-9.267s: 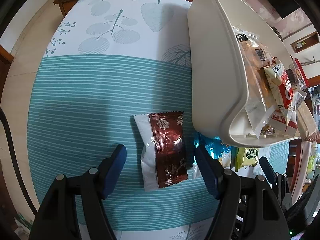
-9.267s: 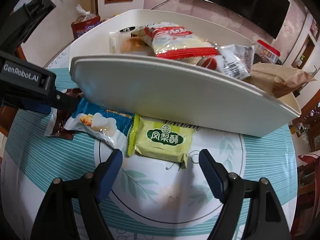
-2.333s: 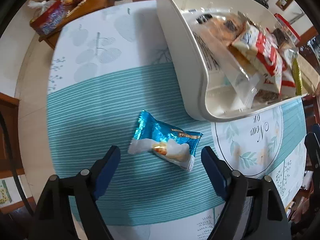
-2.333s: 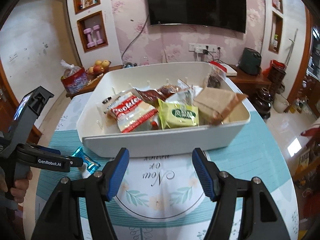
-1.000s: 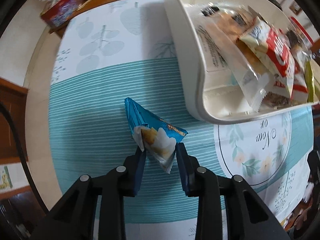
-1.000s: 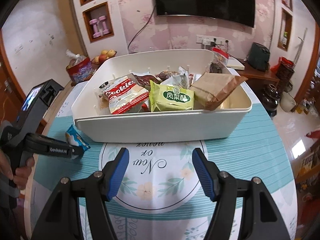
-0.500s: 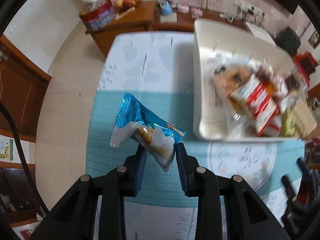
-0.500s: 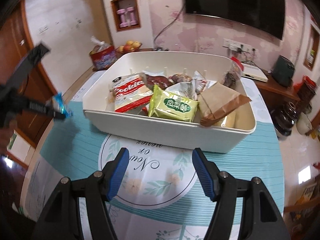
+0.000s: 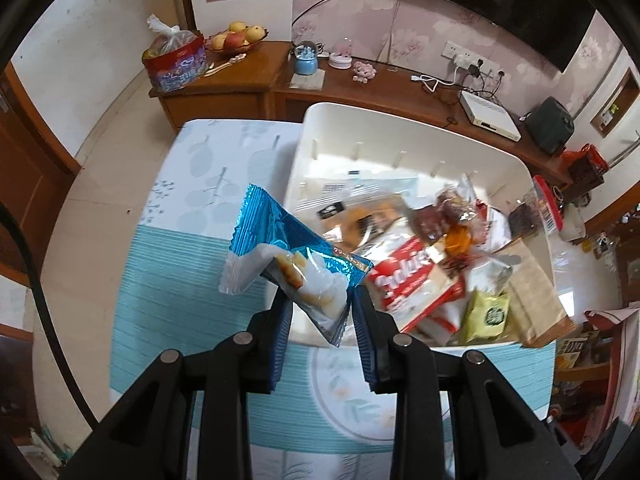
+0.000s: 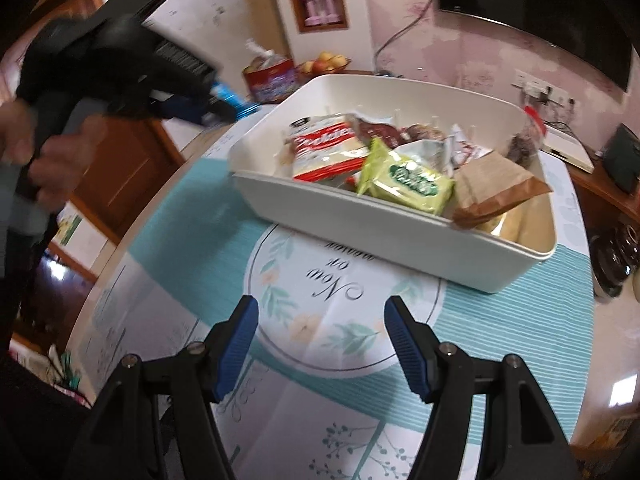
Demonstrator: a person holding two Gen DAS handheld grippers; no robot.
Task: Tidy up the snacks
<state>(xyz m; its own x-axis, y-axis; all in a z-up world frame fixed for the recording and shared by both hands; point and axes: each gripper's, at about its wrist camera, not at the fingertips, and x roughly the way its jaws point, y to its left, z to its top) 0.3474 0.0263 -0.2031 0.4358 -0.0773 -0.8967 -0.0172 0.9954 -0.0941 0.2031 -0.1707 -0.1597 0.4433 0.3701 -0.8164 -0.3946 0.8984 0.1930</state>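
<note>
Seen from the left wrist, the left gripper (image 9: 322, 310) is clamped on a blue foil snack packet (image 9: 292, 258), its blue pads pressing the packet's lower white end. The packet hangs in the air above the near left corner of a white bin (image 9: 308, 128) that sits on the worktop (image 9: 180, 280), which wears a teal striped cloth. Inside the bin lie a red and white cookie pack (image 9: 416, 276), a green packet (image 9: 486, 314) and a brown paper bag (image 9: 534, 292), somewhat blurred. Seen from the right wrist, the right gripper (image 10: 320, 344) hovers with its jaws apart and nothing between them, above a round leaf print on the cloth. The white bin (image 10: 380, 232) stands beyond it. At upper left a hand (image 10: 48, 152) grips the left gripper's handle, blurred, raised beside the bin.
</note>
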